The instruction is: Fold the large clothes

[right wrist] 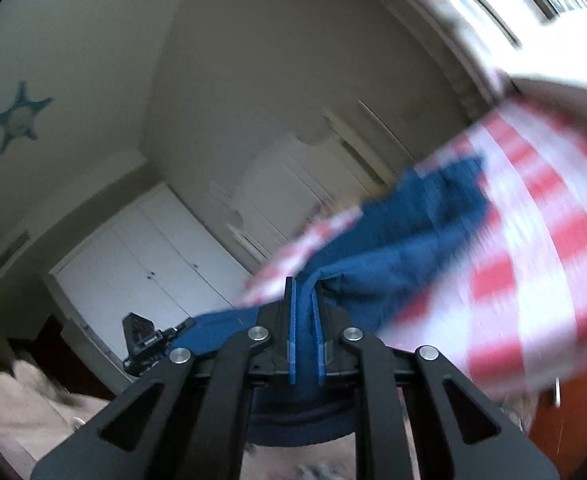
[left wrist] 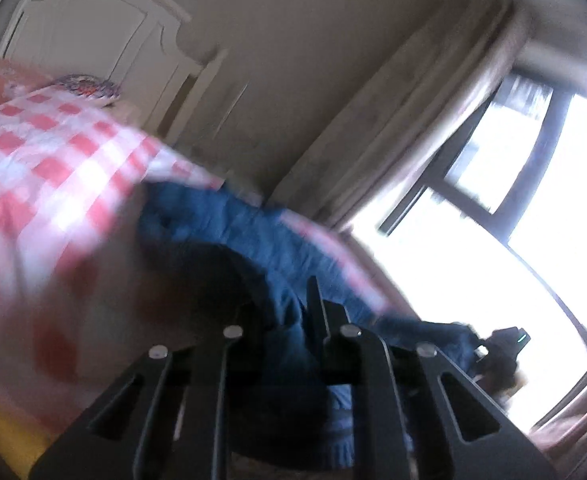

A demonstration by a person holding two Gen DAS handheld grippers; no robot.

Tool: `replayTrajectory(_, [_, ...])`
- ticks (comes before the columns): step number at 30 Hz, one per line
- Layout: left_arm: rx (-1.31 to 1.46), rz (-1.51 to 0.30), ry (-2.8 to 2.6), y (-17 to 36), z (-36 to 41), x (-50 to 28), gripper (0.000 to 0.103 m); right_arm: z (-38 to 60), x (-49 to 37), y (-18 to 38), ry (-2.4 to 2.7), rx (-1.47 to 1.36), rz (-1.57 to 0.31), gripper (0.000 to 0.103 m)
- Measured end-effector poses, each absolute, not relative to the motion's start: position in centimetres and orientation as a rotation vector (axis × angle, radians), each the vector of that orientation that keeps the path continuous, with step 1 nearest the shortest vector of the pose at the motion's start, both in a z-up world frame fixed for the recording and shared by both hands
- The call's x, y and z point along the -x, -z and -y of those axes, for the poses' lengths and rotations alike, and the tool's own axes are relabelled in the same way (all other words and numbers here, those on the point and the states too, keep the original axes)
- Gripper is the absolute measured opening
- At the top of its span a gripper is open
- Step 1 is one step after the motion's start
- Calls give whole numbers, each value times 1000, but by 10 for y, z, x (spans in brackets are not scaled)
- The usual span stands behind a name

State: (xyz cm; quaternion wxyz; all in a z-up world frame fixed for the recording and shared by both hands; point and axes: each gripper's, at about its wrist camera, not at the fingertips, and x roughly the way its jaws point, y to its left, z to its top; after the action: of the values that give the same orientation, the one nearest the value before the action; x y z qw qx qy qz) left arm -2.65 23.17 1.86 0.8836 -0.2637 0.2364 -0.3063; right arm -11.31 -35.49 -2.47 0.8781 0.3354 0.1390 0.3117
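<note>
A large blue garment [left wrist: 253,236] hangs stretched between my two grippers, lifted off a bed with a red-and-white checked cover [left wrist: 53,160]. My left gripper [left wrist: 289,304] is shut on the blue cloth; its left finger is hidden by fabric. In the right wrist view the blue garment [right wrist: 405,240] runs up to the right, and my right gripper [right wrist: 305,292] is shut on its edge between two blue pads [right wrist: 291,320]. The other gripper shows in each view, at the far end of the cloth [left wrist: 501,344] [right wrist: 141,340]. Both views are motion-blurred.
The checked cover [right wrist: 553,240] fills the right of the right wrist view. A white headboard [left wrist: 93,32], curtain [left wrist: 413,100] and bright window [left wrist: 473,240] stand behind. White cupboard doors [right wrist: 153,264] and a person in beige [right wrist: 21,392] are at left.
</note>
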Motion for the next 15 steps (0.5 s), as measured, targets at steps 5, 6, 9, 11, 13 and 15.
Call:
replayTrajectory(5, [645, -508, 613, -69, -220, -85, 16, 363, -25, -29, -538, -676, -327, 13])
replayTrajectory(6, [647, -549, 568, -74, -213, -127, 17, 368, -69, -32, -462, -669, -371, 14])
replayTrajectory(9, [677, -732, 416, -61, -201, -243, 22, 394, -179, -8, -311, -746, -543, 16])
replayTrajectory(11, [740, -880, 351, -32, -207, -305, 30, 413, -222, 24, -291, -875, -640, 24])
replayTrajectory(13, [813, -961, 321, -1, -213, -335, 37, 431, -231, 48, -248, -950, -627, 80])
replayTrajectory(15, [815, -982, 266, 22, -223, -354, 50, 446, -228, 66, -274, -962, -585, 99])
